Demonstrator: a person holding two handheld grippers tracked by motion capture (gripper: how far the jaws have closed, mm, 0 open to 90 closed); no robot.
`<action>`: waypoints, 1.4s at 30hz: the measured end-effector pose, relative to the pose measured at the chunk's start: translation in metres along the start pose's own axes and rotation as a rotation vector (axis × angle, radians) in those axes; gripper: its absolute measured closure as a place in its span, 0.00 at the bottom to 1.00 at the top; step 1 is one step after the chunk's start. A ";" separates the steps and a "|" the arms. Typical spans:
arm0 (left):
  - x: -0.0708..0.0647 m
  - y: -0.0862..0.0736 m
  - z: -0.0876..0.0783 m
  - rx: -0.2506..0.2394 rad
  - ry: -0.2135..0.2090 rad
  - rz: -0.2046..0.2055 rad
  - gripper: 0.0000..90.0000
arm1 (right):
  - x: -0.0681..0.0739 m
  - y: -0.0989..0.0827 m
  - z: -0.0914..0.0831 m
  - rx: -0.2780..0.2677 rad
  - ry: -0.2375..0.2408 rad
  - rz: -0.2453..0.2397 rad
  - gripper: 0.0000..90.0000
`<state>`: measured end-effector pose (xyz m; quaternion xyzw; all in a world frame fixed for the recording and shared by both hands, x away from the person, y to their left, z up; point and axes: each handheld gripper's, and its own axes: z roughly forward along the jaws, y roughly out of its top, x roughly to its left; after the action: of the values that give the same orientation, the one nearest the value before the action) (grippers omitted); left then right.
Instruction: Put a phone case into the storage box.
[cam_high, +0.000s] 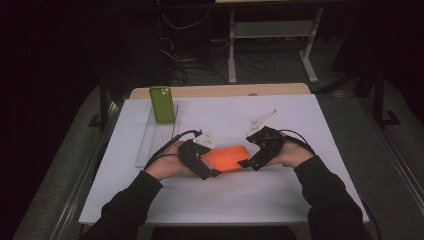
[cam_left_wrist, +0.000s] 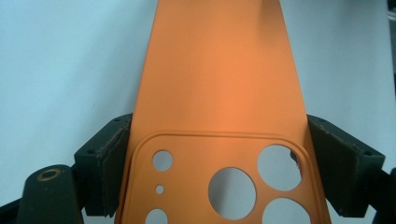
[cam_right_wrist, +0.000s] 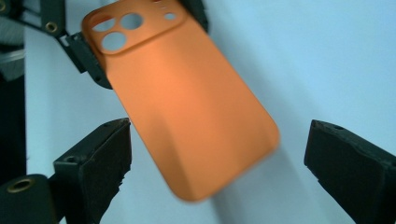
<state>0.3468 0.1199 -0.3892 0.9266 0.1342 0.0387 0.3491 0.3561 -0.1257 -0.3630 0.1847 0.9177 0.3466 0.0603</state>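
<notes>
Left gripper (cam_high: 212, 171) clamped on orange phone case (cam_high: 229, 157), right gripper (cam_high: 248, 162) wide open alongside.

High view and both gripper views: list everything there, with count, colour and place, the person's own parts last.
phone case: 1, orange, table centre, between the grippers, camera-hole end clamped in the left one
phone: 1, green, leaning upright at the far end of the clear tray
clear tray: 1, transparent, left of centre
table: 1, white top
left gripper: 1, black, shut on the case
right gripper: 1, black, jaws wide, apart from the case's plain end
sleeves: 2, black, bottom edge
</notes>
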 end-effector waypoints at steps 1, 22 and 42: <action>0.001 -0.001 -0.002 0.005 0.004 -0.010 0.17 | 0.001 -0.002 -0.002 -0.003 -0.011 0.047 0.07; 0.002 -0.014 -0.019 -0.039 0.117 -0.146 0.17 | 0.012 -0.046 0.007 -0.141 -0.142 0.234 0.00; 0.003 -0.014 -0.018 -0.035 0.117 -0.158 0.17 | 0.036 -0.040 0.018 -0.134 -0.376 -0.069 0.00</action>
<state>0.3434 0.1422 -0.3848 0.9031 0.2262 0.0676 0.3588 0.3157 -0.1287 -0.4027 0.2103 0.8710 0.3638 0.2547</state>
